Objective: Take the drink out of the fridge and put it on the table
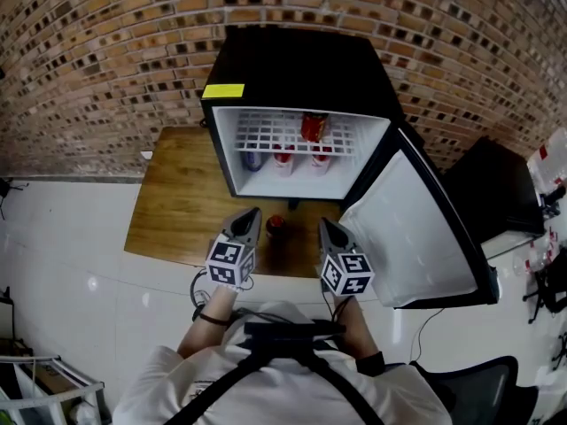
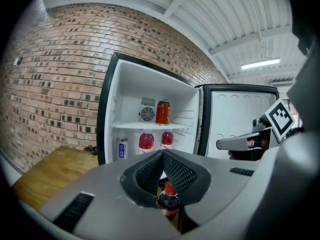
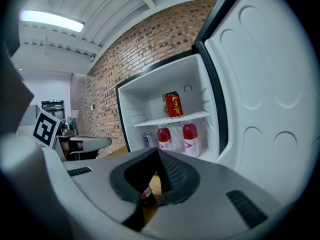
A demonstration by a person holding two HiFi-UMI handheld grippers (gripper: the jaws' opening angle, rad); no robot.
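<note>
A dark drink bottle with a red cap (image 1: 275, 228) stands upright on the wooden table (image 1: 173, 211) in front of the open fridge (image 1: 301, 69). It sits between my two grippers and neither one holds it. My left gripper (image 1: 252, 216) is just left of it, shut with nothing between the pads. My right gripper (image 1: 324, 226) is just right of it, also shut and empty. In the left gripper view the bottle (image 2: 169, 200) shows below the closed pads (image 2: 150, 171). The right gripper view shows it (image 3: 145, 194) low under the pads as well.
The fridge door (image 1: 416, 228) hangs wide open to the right. Inside, a red can (image 1: 314, 127) stands on the wire shelf. Below it are two red bottles (image 1: 283, 155) and a blue-and-white can (image 1: 252, 159). A brick wall rises behind. White floor lies on the left.
</note>
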